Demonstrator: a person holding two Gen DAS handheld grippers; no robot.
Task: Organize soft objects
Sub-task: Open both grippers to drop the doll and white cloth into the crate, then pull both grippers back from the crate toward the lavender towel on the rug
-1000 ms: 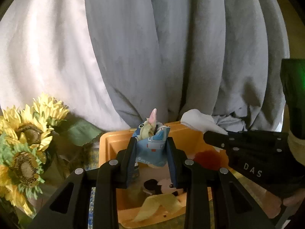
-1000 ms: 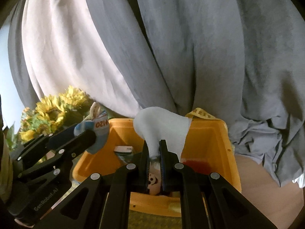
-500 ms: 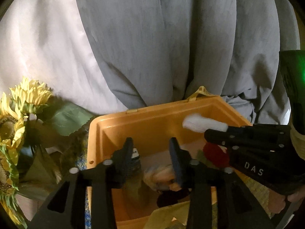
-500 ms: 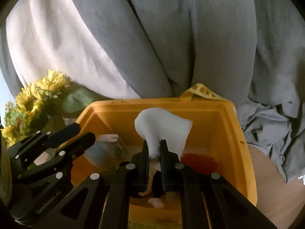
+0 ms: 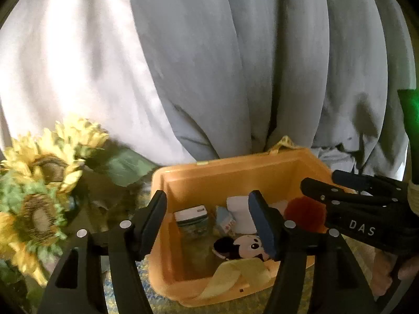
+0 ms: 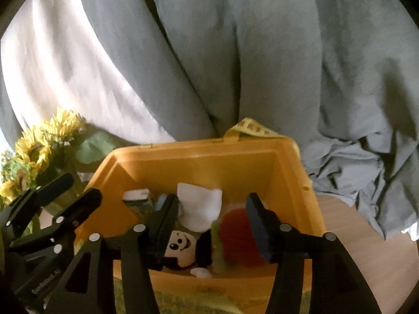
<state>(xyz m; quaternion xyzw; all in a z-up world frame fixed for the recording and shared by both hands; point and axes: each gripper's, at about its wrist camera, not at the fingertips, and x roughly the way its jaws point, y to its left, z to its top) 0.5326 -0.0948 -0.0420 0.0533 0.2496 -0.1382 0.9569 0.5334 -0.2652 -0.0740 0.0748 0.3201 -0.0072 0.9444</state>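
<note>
An orange bin (image 5: 230,168) (image 6: 199,154) holds several soft things: a white soft piece (image 5: 239,210) (image 6: 200,208), a small blue plush (image 5: 225,221), a Mickey Mouse plush (image 5: 243,246) (image 6: 182,244), a red and green pom (image 5: 305,212) (image 6: 233,238), a yellow cloth (image 5: 235,274) and a small white-topped box (image 5: 191,214) (image 6: 137,195). My left gripper (image 5: 208,219) is open and empty above the bin's near left side. My right gripper (image 6: 209,222) is open and empty above the bin's middle. Each gripper shows in the other's view.
Artificial sunflowers (image 5: 42,183) (image 6: 39,146) stand left of the bin. Grey and white curtains (image 5: 209,65) hang close behind it. A yellow tape strap (image 6: 251,128) lies over the bin's back rim. Bare wooden table (image 6: 366,248) shows at the right.
Both grippers opened. The left let the blue plush fall into the bin, then the right released the white piece, which now lies inside. Both grippers drew back a little.
</note>
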